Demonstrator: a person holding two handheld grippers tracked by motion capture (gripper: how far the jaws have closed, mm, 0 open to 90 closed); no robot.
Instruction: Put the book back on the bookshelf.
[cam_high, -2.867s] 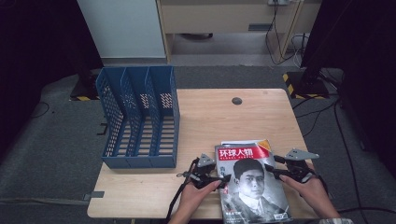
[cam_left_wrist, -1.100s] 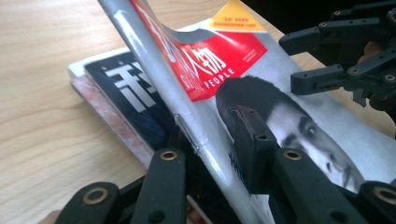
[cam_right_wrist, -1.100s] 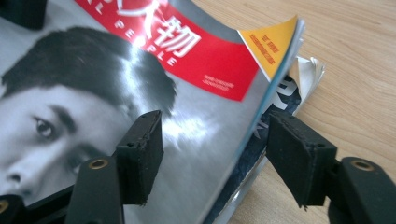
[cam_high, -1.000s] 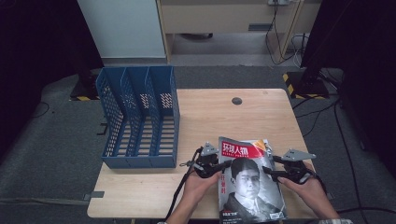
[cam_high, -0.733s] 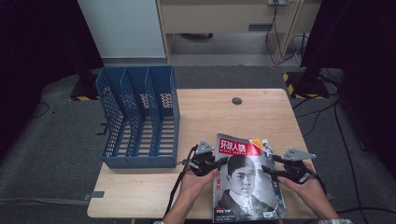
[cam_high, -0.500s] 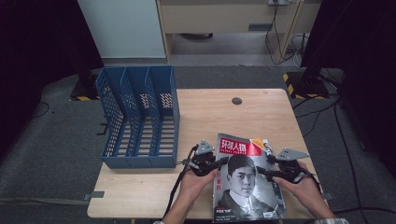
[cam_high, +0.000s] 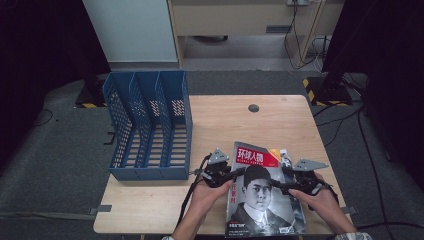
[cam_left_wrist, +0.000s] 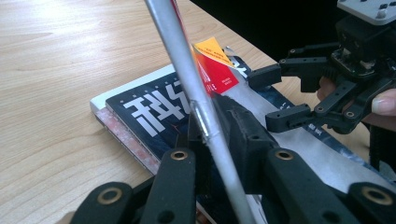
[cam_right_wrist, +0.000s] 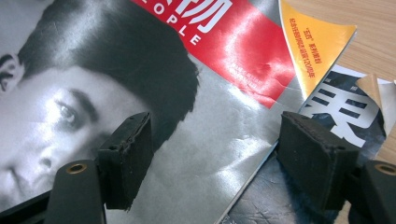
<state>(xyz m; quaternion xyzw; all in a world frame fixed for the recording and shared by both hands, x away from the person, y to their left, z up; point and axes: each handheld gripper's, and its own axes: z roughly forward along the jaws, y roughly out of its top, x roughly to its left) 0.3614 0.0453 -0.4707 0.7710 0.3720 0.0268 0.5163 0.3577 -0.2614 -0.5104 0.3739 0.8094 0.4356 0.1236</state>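
Under top magazine (cam_high: 260, 195), half-hidden second magazine (cam_left_wrist: 140, 109)

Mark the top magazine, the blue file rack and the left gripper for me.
top magazine (cam_high: 262, 200), high view, on the grey portrait cover
blue file rack (cam_high: 186, 125), high view, on its right side wall
left gripper (cam_left_wrist: 211, 123), left gripper view, where the gripper clamps the cover's edge

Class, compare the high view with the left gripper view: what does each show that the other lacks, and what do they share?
High view alone: the blue file rack and the person's forearms. Left gripper view alone: the left gripper shut on the top magazine's edge, lifted off the stack of magazines. Both: the wooden table, the red-titled cover, and the right gripper.
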